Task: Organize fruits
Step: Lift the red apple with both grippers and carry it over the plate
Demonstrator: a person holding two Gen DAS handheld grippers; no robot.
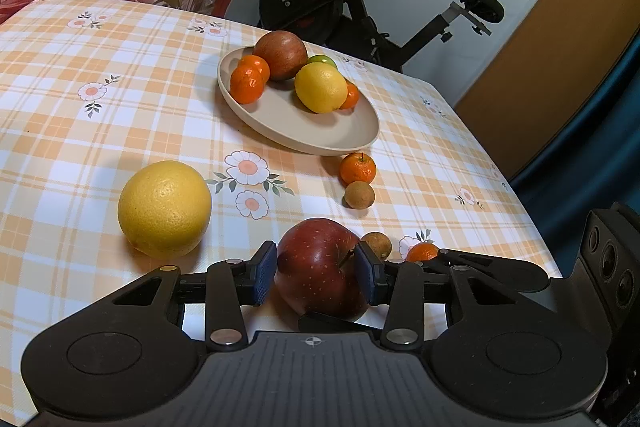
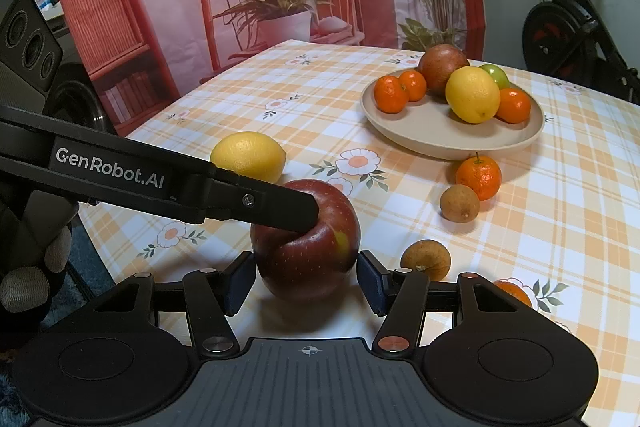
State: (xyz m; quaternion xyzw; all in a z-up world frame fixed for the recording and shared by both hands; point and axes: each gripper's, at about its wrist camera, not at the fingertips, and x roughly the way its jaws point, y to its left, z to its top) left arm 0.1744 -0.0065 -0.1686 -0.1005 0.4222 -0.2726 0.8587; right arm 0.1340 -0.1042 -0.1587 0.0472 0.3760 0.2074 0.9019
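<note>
Left gripper [image 1: 316, 277] is clamped on the dark red speckled apple [image 1: 320, 259], blue pads pressed to both flanks, stem showing by the right-hand pad. Right gripper [image 2: 306, 287] is on the same apple from another angle, its dark pads snug against both sides, so both tools grip one fruit! From the right wrist view, one long black finger [image 2: 280, 207] of the left gripper lies across the apple's top. The apple sits on the orange-and-white checked floral tablecloth [image 1: 120, 131], at the near edge of the table.

Just left of it rests a big yellow round citrus fruit [image 1: 165, 207]. A small brown round fruit [image 1: 376, 245] sits right behind the apple. Further back another brown fruit [image 1: 359, 195] touches a loose orange mandarin [image 1: 358, 168], which lies just beside the beige oval plate [image 1: 340, 135]. The plate carries mandarins, a yellow lemon [image 1: 321, 87], a reddish-brown round fruit [image 1: 281, 55] and a green one peeking behind.
</note>
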